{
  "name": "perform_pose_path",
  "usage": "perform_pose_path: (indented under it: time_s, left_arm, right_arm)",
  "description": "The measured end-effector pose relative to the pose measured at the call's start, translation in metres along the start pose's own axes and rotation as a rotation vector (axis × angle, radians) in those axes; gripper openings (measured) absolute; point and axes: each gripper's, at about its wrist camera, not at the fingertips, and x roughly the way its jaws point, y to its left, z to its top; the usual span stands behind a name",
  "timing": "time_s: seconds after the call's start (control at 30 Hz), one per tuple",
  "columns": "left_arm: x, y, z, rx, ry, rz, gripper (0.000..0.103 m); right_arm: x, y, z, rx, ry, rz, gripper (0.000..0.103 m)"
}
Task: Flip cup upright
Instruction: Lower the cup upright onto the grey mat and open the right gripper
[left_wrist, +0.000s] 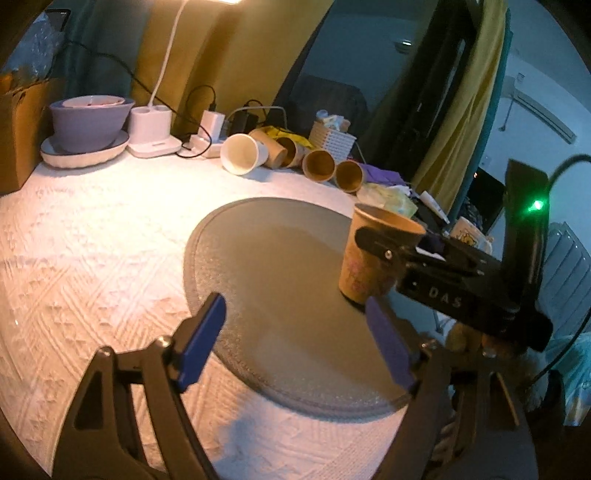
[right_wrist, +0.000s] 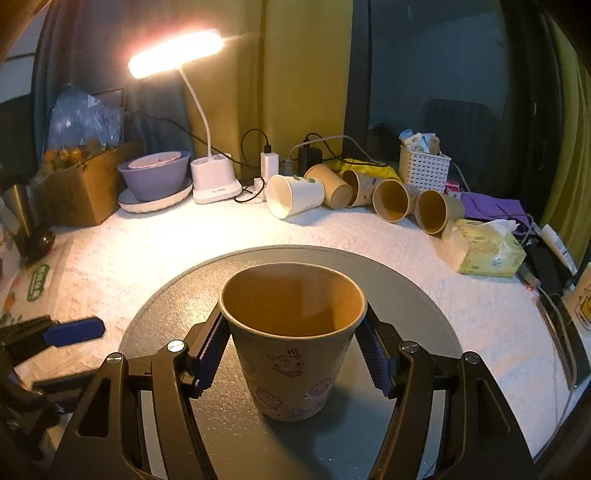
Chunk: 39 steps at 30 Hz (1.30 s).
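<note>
A brown paper cup (right_wrist: 291, 343) with cartoon prints stands upright, mouth up, on a round grey mat (right_wrist: 406, 295). My right gripper (right_wrist: 293, 354) has its blue pads on both sides of the cup just under the rim, shut on it. In the left wrist view the same cup (left_wrist: 369, 258) stands at the mat's (left_wrist: 277, 277) right edge with the right gripper (left_wrist: 388, 251) around it. My left gripper (left_wrist: 295, 343) is open and empty above the mat's near side, left of the cup.
Several paper cups (right_wrist: 369, 195) lie on their sides at the back of the white tablecloth. A lit desk lamp (right_wrist: 210, 177), stacked bowls (right_wrist: 155, 177), a white basket (right_wrist: 423, 166) and a tissue pack (right_wrist: 487, 251) stand around them.
</note>
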Motion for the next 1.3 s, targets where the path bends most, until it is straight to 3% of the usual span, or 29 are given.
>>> perform_pose_path:
  time_s: [0.87, 1.3]
  left_arm:
    - [-0.001, -0.007, -0.004, 0.047, -0.011, 0.058, 0.08]
    - [-0.015, -0.026, -0.009, 0.113, -0.045, 0.083, 0.083]
  right_arm:
    - [-0.035, -0.007, -0.031, 0.04, 0.06, -0.011, 0.071]
    - [-0.07, -0.01, -0.035, 0.067, 0.03, -0.026, 0.071]
